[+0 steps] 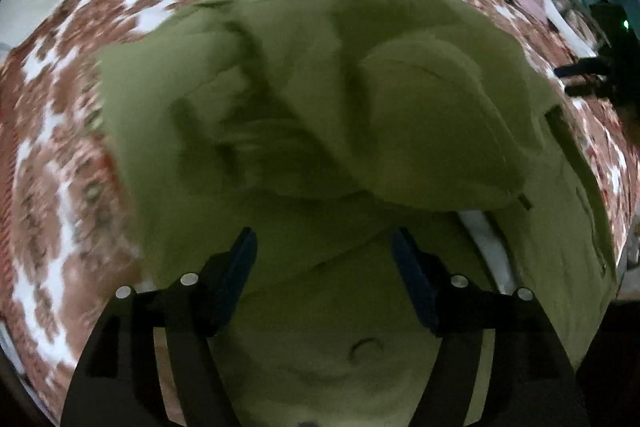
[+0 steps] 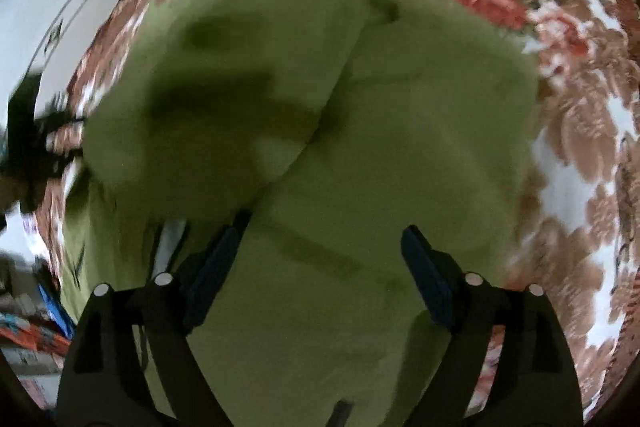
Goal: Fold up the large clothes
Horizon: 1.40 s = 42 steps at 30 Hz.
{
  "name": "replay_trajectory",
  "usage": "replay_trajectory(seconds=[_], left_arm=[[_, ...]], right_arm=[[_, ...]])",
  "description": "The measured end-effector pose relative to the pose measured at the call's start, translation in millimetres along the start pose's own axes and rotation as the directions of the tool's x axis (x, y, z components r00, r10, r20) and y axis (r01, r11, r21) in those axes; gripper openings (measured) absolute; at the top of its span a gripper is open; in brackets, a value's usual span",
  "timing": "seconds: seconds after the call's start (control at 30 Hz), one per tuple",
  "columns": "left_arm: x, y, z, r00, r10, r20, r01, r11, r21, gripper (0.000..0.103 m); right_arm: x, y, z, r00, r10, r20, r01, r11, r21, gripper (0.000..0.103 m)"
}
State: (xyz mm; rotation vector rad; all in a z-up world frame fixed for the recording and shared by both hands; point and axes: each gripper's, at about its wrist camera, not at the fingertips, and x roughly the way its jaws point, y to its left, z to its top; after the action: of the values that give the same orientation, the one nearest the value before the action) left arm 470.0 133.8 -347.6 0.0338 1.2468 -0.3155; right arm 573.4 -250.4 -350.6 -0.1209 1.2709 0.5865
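Both grippers, left (image 1: pixel 324 247) and right (image 2: pixel 326 241), gape empty above the green garment (image 1: pixel 320 107).

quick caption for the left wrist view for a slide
Open left hand-held gripper above a rumpled green garment spread on a floral bedsheet.

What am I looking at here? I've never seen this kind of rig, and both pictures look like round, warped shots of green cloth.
A person holds a two-finger gripper in each hand, and each carries a fisheye camera looking along its fingers. One picture is from the left gripper, the other from the right gripper. Both hang open over an olive-green garment, gripping nothing. The garment lies rumpled on a floral bedspread. The right gripper also shows at the left view's edge.
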Motion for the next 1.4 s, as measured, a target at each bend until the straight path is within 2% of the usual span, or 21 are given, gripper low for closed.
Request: replay_trajectory(seconds=[0.17, 0.23, 0.33, 0.47, 0.5, 0.57, 0.6, 0.63, 0.7, 0.73, 0.87, 0.93, 0.97, 1.0, 1.03, 1.07, 1.1, 1.13, 1.27, 1.3, 1.4], left_arm=[[-8, 48, 47, 0.996, -0.038, 0.079, 0.052, 0.982, -0.182, 0.07], [-1, 62, 79, 0.988, -0.079, 0.135, 0.111, 0.963, -0.247, 0.07], [26, 69, 122, 0.973, -0.153, 0.174, 0.2, 0.932, -0.301, 0.07], [70, 71, 153, 0.973, -0.183, 0.143, 0.221, 0.922, -0.319, 0.066], [80, 69, 159, 0.972, -0.195, 0.132, 0.228, 0.92, -0.318, 0.061], [97, 64, 165, 0.968, -0.227, 0.106, 0.249, 0.917, -0.312, 0.032], [104, 61, 169, 0.97, -0.224, 0.096, 0.243, 0.923, -0.299, 0.025], [105, 58, 172, 0.969, -0.223, 0.103, 0.244, 0.93, -0.277, 0.01], [98, 59, 178, 0.964, -0.226, 0.141, 0.257, 0.93, -0.262, 0.004], [94, 64, 182, 0.96, -0.229, 0.162, 0.267, 0.923, -0.276, 0.004], [87, 80, 205, 0.962, -0.197, 0.19, 0.246, 0.926, -0.286, 0.005], [92, 78, 212, 0.974, -0.156, 0.164, 0.194, 0.947, -0.254, 0.009], [95, 75, 213, 0.981, -0.125, 0.15, 0.159, 0.958, -0.237, 0.016], [98, 72, 214, 0.986, -0.087, 0.141, 0.117, 0.968, -0.224, 0.02], [99, 69, 212, 0.988, -0.063, 0.138, 0.092, 0.972, -0.217, 0.034], [97, 67, 208, 0.99, -0.035, 0.133, 0.064, 0.975, -0.215, 0.062], [90, 68, 203, 0.99, -0.021, 0.139, 0.051, 0.975, -0.216, 0.072], [81, 66, 197, 0.988, 0.0, 0.155, 0.033, 0.977, -0.21, 0.074], [26, 31, 167, 0.966, 0.103, 0.235, -0.077, 0.99, -0.116, 0.085], [10, 14, 156, 0.962, 0.101, 0.255, -0.085, 0.994, -0.072, 0.086], [1, -23, 131, 0.966, 0.085, 0.245, -0.08, 0.996, -0.03, 0.089]], right_arm=[[17, -13, 83, 0.998, 0.036, 0.05, -0.038, 0.999, 0.038, 0.086], [38, -8, 115, 0.999, -0.012, 0.051, 0.012, 1.0, -0.004, 0.086], [70, -2, 144, 1.0, -0.021, 0.011, 0.021, 1.0, -0.023, 0.086], [100, 0, 156, 0.999, -0.021, -0.03, 0.02, 0.999, -0.045, 0.086], [110, -2, 160, 0.999, 0.02, -0.046, -0.022, 0.999, -0.039, 0.084], [125, -4, 163, 0.995, 0.073, -0.075, -0.074, 0.997, -0.008, 0.072], [130, -4, 164, 0.993, 0.08, -0.082, -0.081, 0.997, -0.005, 0.06], [131, -2, 165, 0.992, 0.095, -0.079, -0.097, 0.995, -0.013, 0.039], [123, 4, 171, 0.994, 0.109, -0.028, -0.11, 0.992, -0.055, 0.015], [115, 8, 175, 0.994, 0.112, 0.001, -0.112, 0.991, -0.075, 0.011], [110, 10, 197, 0.998, 0.052, 0.024, -0.049, 0.993, -0.108, 0.011], [118, 15, 199, 1.0, -0.006, 0.016, 0.008, 0.989, -0.144, 0.013], [122, 19, 197, 0.999, -0.047, 0.022, 0.05, 0.984, -0.169, 0.016], [124, 23, 193, 0.997, -0.077, 0.026, 0.081, 0.979, -0.188, 0.024], [124, 25, 187, 0.994, -0.108, 0.031, 0.112, 0.974, -0.197, 0.04], [121, 25, 182, 0.993, -0.113, 0.035, 0.118, 0.974, -0.191, 0.053], [114, 24, 176, 0.992, -0.116, 0.048, 0.123, 0.976, -0.18, 0.076], [102, 25, 167, 0.99, -0.123, 0.072, 0.134, 0.977, -0.166, 0.083], [54, 43, 138, 0.98, -0.157, 0.122, 0.173, 0.975, -0.139, 0.086], [41, 52, 126, 0.978, -0.15, 0.146, 0.169, 0.977, -0.129, 0.093], [41, 74, 104, 0.974, -0.166, 0.156, 0.188, 0.972, -0.138, 0.094]])
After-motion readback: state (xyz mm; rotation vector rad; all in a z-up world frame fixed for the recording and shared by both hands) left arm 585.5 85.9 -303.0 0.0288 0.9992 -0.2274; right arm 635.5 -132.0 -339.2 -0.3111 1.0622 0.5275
